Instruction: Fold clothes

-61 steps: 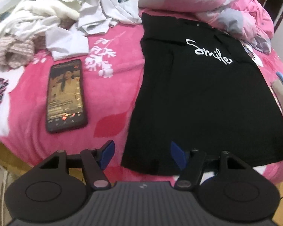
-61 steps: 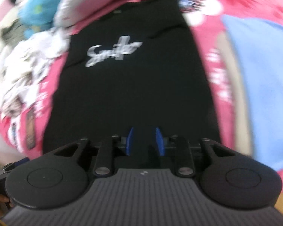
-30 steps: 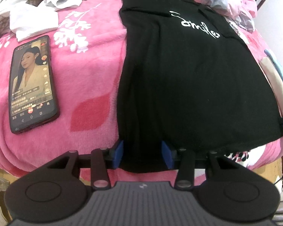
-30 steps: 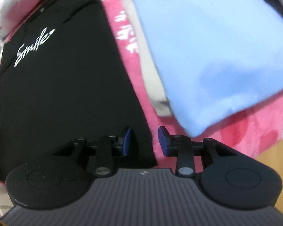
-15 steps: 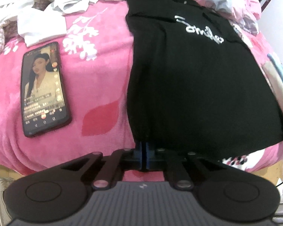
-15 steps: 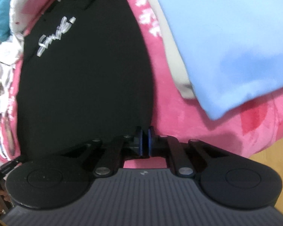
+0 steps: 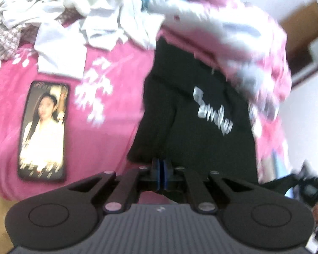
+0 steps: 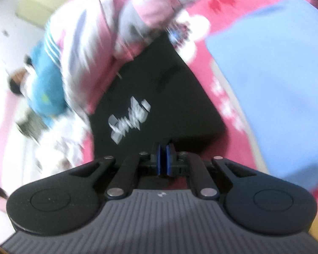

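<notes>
Both hand-held grippers, closed since earlier, have lifted the black shirt's (image 7: 201, 131) hem.

Open pink blanket (image 7: 108, 135) between phone (image 7: 43, 131) and black shirt (image 7: 193, 133): room to pass there. Blocked at the far side by a heap of white clothes (image 7: 91, 14) and a bunched pink quilt (image 7: 239, 36) lying over the shirt's top edge. Hemmed in on the right by a blue folded cloth (image 8: 275, 89) just beside the shirt, a narrow pink strip between.
</notes>
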Tool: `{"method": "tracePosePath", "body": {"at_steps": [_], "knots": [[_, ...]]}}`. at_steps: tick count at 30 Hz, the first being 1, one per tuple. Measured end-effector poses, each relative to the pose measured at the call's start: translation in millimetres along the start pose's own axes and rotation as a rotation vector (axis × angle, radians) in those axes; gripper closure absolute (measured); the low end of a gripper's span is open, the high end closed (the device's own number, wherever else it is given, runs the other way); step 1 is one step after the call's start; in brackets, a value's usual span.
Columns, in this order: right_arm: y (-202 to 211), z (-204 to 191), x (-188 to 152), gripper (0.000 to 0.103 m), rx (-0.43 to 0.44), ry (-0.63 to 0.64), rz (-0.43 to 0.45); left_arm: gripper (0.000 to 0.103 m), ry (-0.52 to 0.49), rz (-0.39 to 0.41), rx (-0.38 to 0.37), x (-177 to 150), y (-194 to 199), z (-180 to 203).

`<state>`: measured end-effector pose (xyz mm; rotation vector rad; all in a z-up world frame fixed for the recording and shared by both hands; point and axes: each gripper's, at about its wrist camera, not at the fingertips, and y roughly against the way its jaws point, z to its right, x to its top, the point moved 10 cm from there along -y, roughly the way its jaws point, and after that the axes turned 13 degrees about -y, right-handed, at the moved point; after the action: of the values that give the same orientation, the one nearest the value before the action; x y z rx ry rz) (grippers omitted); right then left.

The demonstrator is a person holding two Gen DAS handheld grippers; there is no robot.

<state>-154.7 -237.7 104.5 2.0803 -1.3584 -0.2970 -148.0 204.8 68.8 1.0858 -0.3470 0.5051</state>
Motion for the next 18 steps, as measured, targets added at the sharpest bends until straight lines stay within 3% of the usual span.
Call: {"method": "tracePosePath", "body": {"at_steps": [7, 18], "knots": [[-41.4, -42.7, 70.5, 0.099, 0.144, -0.033, 0.105, 0.099, 0.099, 0.126, -0.043, 83.7, -43.8, -14.1], [-138.1, -60.6, 157.9, 0.099, 0.188, -0.082, 0.236, 0.099, 0.112, 0.221, -0.072, 206.9, -163.5, -25.7]]}}
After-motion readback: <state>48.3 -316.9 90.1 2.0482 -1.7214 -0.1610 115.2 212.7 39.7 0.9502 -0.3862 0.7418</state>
